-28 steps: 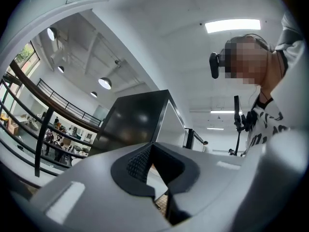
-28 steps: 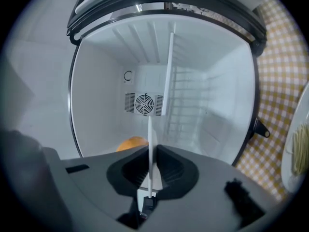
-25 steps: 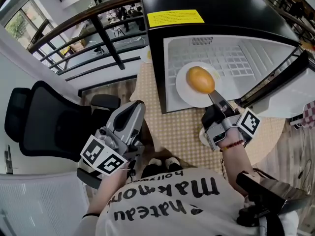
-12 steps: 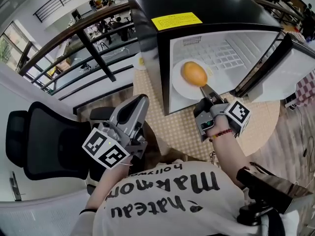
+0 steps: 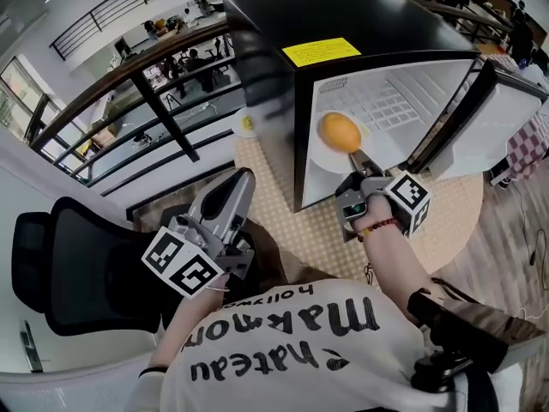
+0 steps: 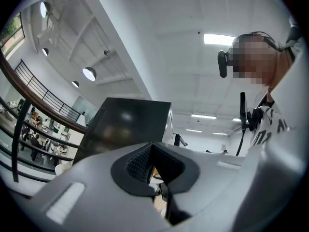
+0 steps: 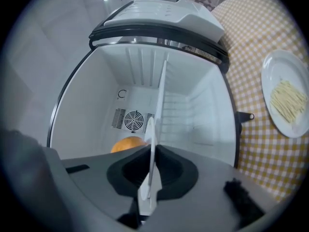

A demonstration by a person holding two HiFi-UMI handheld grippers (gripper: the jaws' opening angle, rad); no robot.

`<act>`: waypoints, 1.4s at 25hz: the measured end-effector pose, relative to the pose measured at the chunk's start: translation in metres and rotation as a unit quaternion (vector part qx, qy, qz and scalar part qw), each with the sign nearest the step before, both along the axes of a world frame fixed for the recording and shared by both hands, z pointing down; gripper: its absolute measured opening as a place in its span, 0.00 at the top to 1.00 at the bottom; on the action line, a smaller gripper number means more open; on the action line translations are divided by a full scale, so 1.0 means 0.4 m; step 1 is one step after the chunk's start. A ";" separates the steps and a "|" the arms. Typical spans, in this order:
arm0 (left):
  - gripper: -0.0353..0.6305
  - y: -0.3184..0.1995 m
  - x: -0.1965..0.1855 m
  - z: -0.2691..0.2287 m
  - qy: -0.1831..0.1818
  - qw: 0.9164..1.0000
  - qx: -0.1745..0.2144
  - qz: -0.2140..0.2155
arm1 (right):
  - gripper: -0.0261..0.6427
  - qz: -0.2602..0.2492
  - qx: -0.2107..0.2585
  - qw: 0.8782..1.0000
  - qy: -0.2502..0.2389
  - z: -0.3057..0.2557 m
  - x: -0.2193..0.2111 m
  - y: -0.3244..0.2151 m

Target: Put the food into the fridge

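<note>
A white plate (image 5: 324, 154) carries an orange rounded food (image 5: 340, 132). My right gripper (image 5: 358, 160) is shut on the plate's near rim and holds it inside the open black fridge (image 5: 343, 24). In the right gripper view the plate (image 7: 153, 168) shows edge-on between the pads, with the orange food (image 7: 126, 144) behind it and the white fridge interior (image 7: 96, 95) all around. My left gripper (image 5: 241, 181) hangs at the left, away from the fridge. Its pads (image 6: 140, 161) meet with nothing between them.
The fridge door (image 5: 506, 118) stands open at the right. A wire shelf (image 7: 161, 95) shows edge-on inside the fridge. A second plate with pale strips (image 7: 288, 95) lies on the checked tablecloth (image 7: 251, 124). A black chair (image 5: 60, 256) stands at the left.
The right gripper has carried the plate with the orange food further into the fridge opening. The left gripper has risen a little.
</note>
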State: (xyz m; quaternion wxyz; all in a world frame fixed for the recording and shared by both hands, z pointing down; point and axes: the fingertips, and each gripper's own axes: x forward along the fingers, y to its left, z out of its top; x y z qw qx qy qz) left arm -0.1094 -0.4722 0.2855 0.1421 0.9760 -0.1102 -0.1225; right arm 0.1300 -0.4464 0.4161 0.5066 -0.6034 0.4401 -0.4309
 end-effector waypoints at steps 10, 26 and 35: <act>0.94 -0.017 0.012 -0.011 0.008 1.000 0.007 0.019 | 0.92 0.036 -0.019 0.999 0.016 -0.006 0.018 -0.022; 0.94 -0.058 0.034 -0.012 0.017 0.999 -0.002 0.038 | 0.91 0.047 -0.019 0.999 0.017 -0.023 0.019 -0.057; 0.94 -0.049 0.055 -0.016 0.024 0.998 0.004 0.052 | 0.91 0.061 -0.050 0.994 0.069 -0.022 0.015 -0.049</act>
